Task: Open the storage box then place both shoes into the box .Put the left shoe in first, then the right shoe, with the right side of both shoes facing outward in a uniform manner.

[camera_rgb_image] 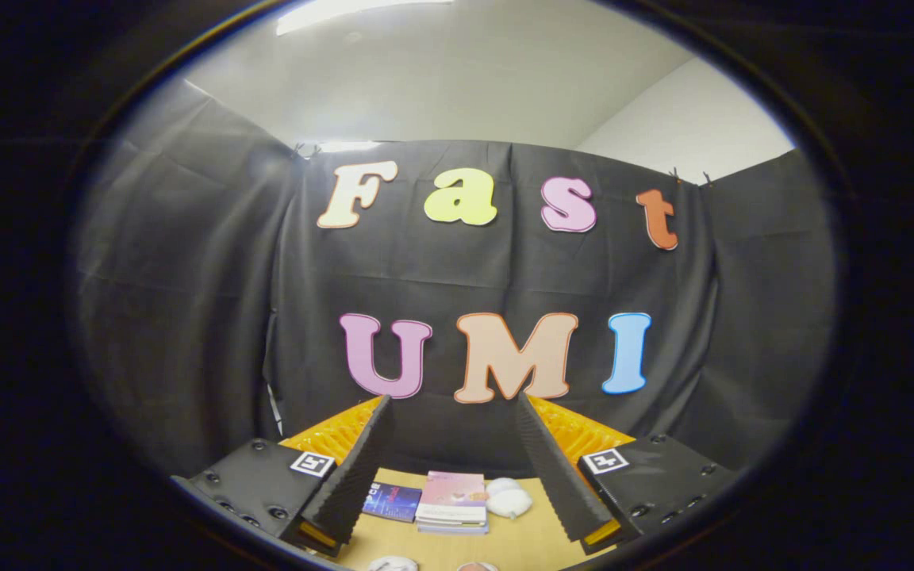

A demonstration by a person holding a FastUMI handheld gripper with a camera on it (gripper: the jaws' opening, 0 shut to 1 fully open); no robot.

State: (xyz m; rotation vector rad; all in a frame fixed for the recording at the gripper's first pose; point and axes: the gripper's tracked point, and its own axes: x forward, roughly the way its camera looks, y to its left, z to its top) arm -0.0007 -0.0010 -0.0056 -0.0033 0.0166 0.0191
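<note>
Gripper point(453, 412) held high, fingers spread, empty; pale wooden table point(516, 539) below, stacked books point(451, 503) between fingers. Likely pre-opening; next: tilt down, find box.

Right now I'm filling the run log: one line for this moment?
gripper: open, holds nothing | aim: raised at booth wall | table: books, white object | box, shoes: untouched

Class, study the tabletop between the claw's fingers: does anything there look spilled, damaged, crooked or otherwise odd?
Nothing stands out. The claw hangs open and holds nothing. Beyond its fingers, on the wooden table, lie a dark booklet, a neat stack of books and a white rounded object, too small to identify. No spill or damage shows.
</note>
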